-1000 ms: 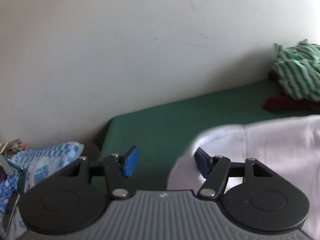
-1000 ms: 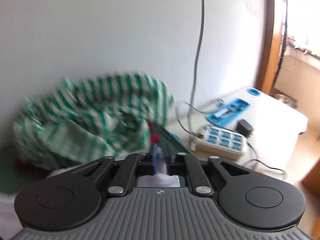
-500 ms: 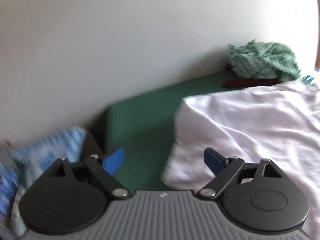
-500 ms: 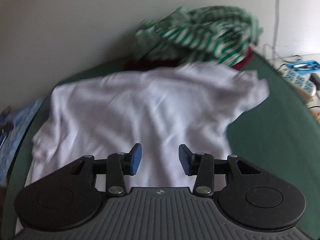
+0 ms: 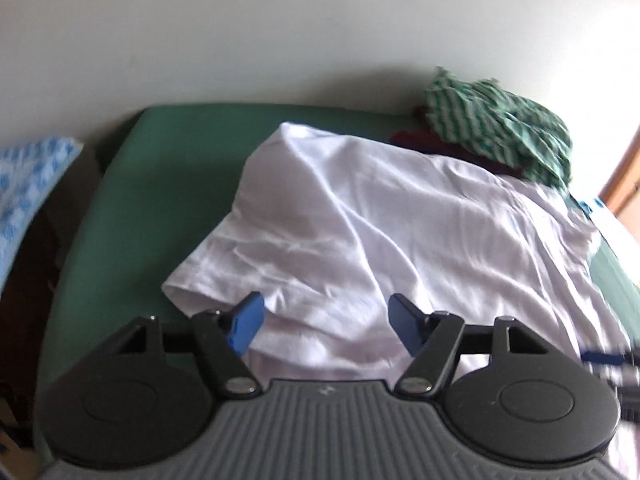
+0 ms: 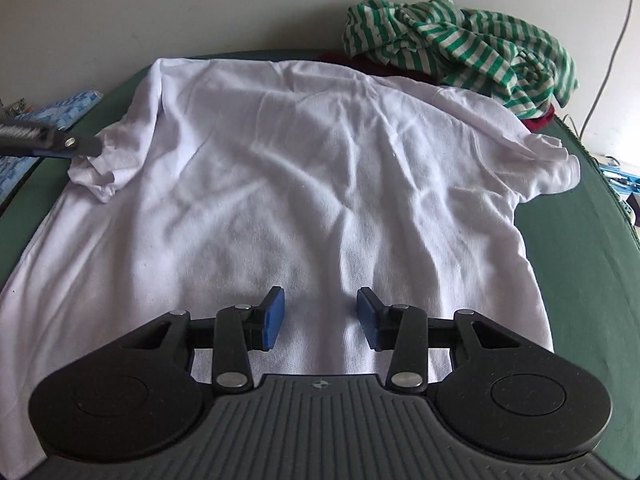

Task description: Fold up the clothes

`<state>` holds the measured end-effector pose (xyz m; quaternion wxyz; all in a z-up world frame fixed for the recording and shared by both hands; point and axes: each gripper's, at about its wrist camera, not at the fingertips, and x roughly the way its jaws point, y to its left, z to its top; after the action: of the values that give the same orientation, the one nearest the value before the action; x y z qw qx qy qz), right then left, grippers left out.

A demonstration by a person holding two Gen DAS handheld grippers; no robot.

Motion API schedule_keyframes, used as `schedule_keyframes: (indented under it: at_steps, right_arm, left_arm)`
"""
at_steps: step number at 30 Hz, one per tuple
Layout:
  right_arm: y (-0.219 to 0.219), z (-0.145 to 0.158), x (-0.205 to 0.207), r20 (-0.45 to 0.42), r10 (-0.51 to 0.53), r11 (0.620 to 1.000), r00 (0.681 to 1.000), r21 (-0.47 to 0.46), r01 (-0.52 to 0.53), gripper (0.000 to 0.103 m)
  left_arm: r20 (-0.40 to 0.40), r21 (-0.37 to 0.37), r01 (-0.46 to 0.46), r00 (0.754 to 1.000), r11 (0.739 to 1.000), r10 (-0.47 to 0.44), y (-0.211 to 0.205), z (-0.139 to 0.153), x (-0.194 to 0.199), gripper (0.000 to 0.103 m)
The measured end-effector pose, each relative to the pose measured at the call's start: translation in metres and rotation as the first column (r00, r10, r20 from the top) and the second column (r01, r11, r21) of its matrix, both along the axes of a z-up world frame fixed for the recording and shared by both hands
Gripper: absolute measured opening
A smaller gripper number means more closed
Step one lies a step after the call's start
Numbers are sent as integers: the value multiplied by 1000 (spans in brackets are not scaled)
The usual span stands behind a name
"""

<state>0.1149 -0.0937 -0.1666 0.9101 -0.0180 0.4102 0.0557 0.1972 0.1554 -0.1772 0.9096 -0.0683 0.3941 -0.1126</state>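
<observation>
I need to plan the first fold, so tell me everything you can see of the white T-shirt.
The white T-shirt is plain, soft knit by its look, spread wrinkled across the green table cover. One short sleeve is bunched at the left, the other lies out to the right. Its far edge meets the dark red cloth under the striped garment. Both hand-held grippers, left and right, are open above it.

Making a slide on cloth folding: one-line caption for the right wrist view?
Open right gripper over a white shirt spread on a green table, striped clothes piled behind.
</observation>
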Motion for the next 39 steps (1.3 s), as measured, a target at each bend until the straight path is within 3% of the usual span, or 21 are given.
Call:
schedule_keyframes:
  at_steps: [2, 5, 6, 7, 8, 12, 15, 19, 20, 21, 24, 26, 29, 32, 35, 39]
  right_arm:
    - [2, -1, -3, 12, -3, 1000, 1000, -9, 3, 43]
    - [3, -3, -7, 29, -6, 1000, 1000, -15, 7, 44]
    - [3, -3, -7, 34, -8, 1000, 999, -12, 9, 45]
    - [3, -4, -8, 39, -11, 1000, 999, -10, 11, 46]
    - [3, -4, -9, 45, -13, 1000, 999, -10, 13, 46]
    - [5, -6, -10, 59, -19, 1000, 998, -12, 19, 48]
    - [4, -6, -10, 59, -15, 1000, 998, -6, 15, 50]
    - [5, -7, -10, 60, -10, 1000, 998, -1, 10, 57]
    - [5, -7, -10, 59, -10, 1000, 998, -1, 10, 60]
    - [6, -7, -9, 59, -9, 1000, 998, -1, 9, 63]
    - [5, -6, -8, 51, -14, 1000, 999, 7, 14, 59]
    - [-11, 4, -14, 51, -49, 997, 997, 70, 46, 47]
    - [-45, 25, -38, 73, -75, 987, 995, 149, 64, 51]
    - [-76, 35, -71, 10, -45, 985, 999, 165, 43, 52]
    - [-98, 35, -113, -53, -1, 995, 999, 102, 7, 52]
    - [-128, 31, -166, -88, -1, 998, 996, 57, 6, 56]
  left_arm:
    - [-50, -26, -51, 998, 998, 49, 9, -9, 13, 67]
    - [-75, -57, -110, 992, 992, 106, 23, -18, 20, 51]
    - [-72, -50, -119, 991, 992, 115, 26, -18, 21, 37]
    - [-69, -39, -126, 990, 991, 123, 27, -19, 23, 15]
    - [-73, -39, -129, 989, 991, 126, 29, -19, 25, 8]
    - [-44, -18, -127, 991, 992, 126, 40, -8, 31, 2]
    - [58, 110, -169, 985, 979, 163, 53, 16, 42, 2]
    - [151, 296, -271, 960, 916, 235, 79, 32, 73, 3]
    - [139, 330, -277, 960, 902, 244, 86, 30, 82, 5]
    - [109, 361, -272, 962, 892, 250, 93, 24, 89, 18]
    - [88, 441, -280, 959, 853, 269, 105, 18, 85, 20]
    - [103, 445, -277, 961, 852, 258, 108, 28, 62, 25]
    - [130, 374, -250, 968, 893, 217, 114, 51, -5, 27]
    - [116, 331, -202, 978, 922, 173, 104, 60, -86, 31]
    - [61, 313, -144, 989, 939, 131, 82, 51, -165, 35]
    - [-20, 314, -77, 996, 946, 87, 51, 26, -257, 54]
